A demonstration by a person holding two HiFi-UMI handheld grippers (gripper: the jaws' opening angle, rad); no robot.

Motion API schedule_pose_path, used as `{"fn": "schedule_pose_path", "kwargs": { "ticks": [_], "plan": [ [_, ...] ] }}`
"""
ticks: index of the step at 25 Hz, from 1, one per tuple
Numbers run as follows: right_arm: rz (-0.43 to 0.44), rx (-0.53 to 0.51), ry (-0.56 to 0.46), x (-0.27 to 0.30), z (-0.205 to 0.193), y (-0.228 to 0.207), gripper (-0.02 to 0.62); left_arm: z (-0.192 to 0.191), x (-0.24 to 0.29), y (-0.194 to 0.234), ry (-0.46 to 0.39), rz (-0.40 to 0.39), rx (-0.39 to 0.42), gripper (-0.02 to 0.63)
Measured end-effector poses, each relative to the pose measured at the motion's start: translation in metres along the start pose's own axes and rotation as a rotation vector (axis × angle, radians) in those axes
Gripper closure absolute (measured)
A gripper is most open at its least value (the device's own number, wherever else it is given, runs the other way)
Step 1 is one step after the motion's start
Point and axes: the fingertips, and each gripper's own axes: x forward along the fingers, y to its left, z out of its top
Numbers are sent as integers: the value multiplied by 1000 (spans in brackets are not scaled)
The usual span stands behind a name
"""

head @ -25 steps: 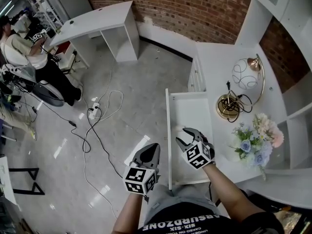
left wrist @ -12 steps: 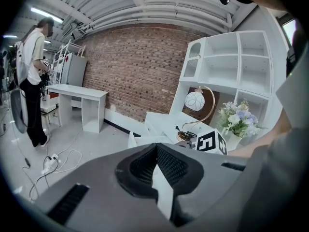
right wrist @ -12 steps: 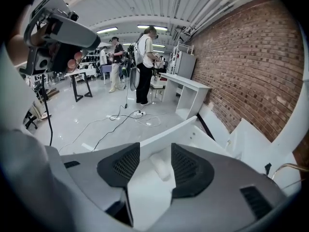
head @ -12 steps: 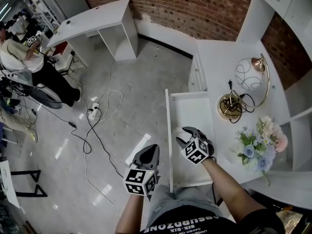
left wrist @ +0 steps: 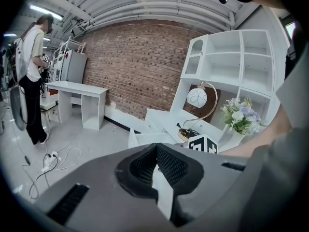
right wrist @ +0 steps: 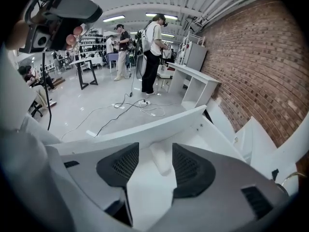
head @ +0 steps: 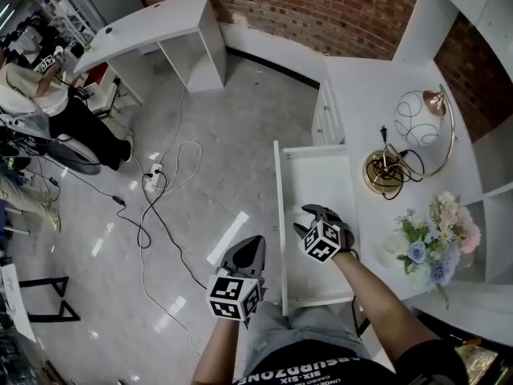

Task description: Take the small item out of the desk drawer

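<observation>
The white desk drawer (head: 280, 215) stands pulled out toward me. My right gripper (head: 309, 219) hovers inside it, low over the drawer floor. In the right gripper view a small white item (right wrist: 161, 162) lies on the drawer floor (right wrist: 145, 197), close to the drawer's wall (right wrist: 145, 128). The right gripper (right wrist: 155, 150) straddles the item, its jaws opening and its pads (right wrist: 190, 170) clear of the item on both sides. The head view hides the item behind the gripper. My left gripper (head: 252, 247) hangs left of the drawer over the floor, shut (left wrist: 155, 149) and empty.
On the desk top (head: 361, 95), right of the drawer, stand a brass lamp (head: 401, 147) with its cord and a vase of flowers (head: 437, 239). Cables and a power strip (head: 156, 184) lie on the floor at left. A second white desk (head: 160, 38) and people (head: 48, 103) are farther off.
The right gripper's jaws have spread wider over the item in the drawer. The item, visible beside the jaws a second ago, is now covered in the head view. The left gripper has barely moved.
</observation>
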Motion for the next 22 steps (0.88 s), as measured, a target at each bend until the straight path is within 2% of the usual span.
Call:
{"fn": "schedule_pose_path", "kwargs": {
  "ticks": [5, 22],
  "plan": [
    [21, -60, 50, 19, -13, 2, 383, -6, 6, 3, 12, -1, -1, 601],
    [46, -165, 169, 66, -43, -3, 383, -12, 16, 11, 27, 7, -19, 601]
  ]
}}
